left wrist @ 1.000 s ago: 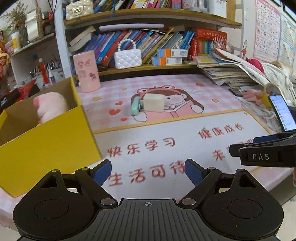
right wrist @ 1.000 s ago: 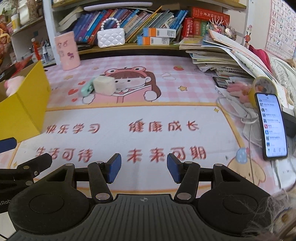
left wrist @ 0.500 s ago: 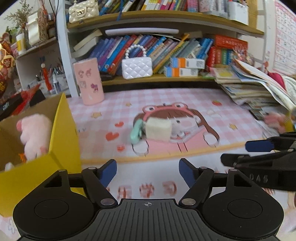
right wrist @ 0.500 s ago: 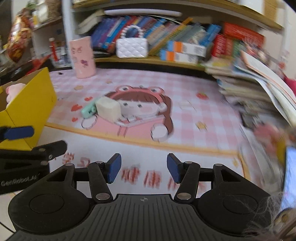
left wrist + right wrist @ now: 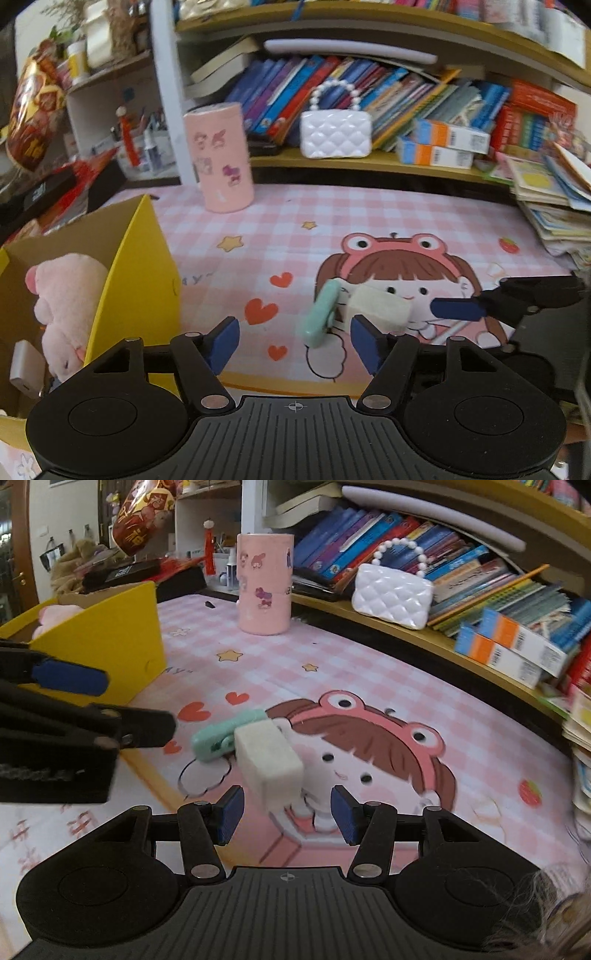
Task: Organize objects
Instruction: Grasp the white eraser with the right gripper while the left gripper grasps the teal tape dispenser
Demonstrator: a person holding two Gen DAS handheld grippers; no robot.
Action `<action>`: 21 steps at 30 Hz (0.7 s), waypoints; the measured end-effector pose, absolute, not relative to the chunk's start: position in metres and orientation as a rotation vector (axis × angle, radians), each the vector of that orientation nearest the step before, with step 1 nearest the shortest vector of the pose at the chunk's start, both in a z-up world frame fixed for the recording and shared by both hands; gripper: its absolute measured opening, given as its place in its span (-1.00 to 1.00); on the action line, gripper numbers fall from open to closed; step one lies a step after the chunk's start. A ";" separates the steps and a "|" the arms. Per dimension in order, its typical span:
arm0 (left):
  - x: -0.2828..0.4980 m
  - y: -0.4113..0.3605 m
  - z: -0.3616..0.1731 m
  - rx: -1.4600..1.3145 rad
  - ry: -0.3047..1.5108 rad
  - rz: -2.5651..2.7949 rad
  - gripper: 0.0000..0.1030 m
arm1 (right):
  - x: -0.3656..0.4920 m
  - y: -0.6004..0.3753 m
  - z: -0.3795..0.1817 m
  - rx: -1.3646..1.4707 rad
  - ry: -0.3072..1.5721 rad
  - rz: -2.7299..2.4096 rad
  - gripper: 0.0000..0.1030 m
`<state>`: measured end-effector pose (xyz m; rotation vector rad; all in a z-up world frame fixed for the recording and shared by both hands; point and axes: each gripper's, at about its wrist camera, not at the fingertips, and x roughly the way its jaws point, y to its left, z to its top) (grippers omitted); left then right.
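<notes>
Worktop (image 5: 369,206) w/ pink checked mat fills both views. Yellow box (image 5: 144,280) sits at left w/ a pink plush (image 5: 66,295) inside. Pink cylinder (image 5: 225,155) stands upright at the back, near the shelf. My left gripper (image 5: 293,343) has jaws spread & just been closing, nothing between them. My right gripper (image 5: 284,814) also has jaws spread, the white block (image 5: 269,768) just ahead, not pinched. Mint clip (image 5: 221,734) lies beside the block, prob. touching; edges are blurred.
</notes>
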<state>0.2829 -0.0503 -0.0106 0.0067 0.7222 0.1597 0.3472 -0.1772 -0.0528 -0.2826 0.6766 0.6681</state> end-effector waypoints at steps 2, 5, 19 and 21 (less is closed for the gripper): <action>0.289 -0.048 -0.012 -0.003 0.734 0.171 0.24 | 0.360 -0.172 -0.058 -0.273 0.685 0.683 -0.04; 0.297 -0.047 -0.015 -0.008 0.745 0.177 0.20 | 0.369 -0.168 -0.066 -0.266 0.699 0.745 -0.33; 0.359 -0.068 -0.062 0.065 0.840 0.112 -0.36 | 0.341 -0.246 -0.030 -0.137 0.684 0.527 -0.57; 0.361 -0.066 -0.066 0.059 0.835 0.113 -0.42 | 0.334 -0.254 -0.025 -0.118 0.684 0.513 -0.57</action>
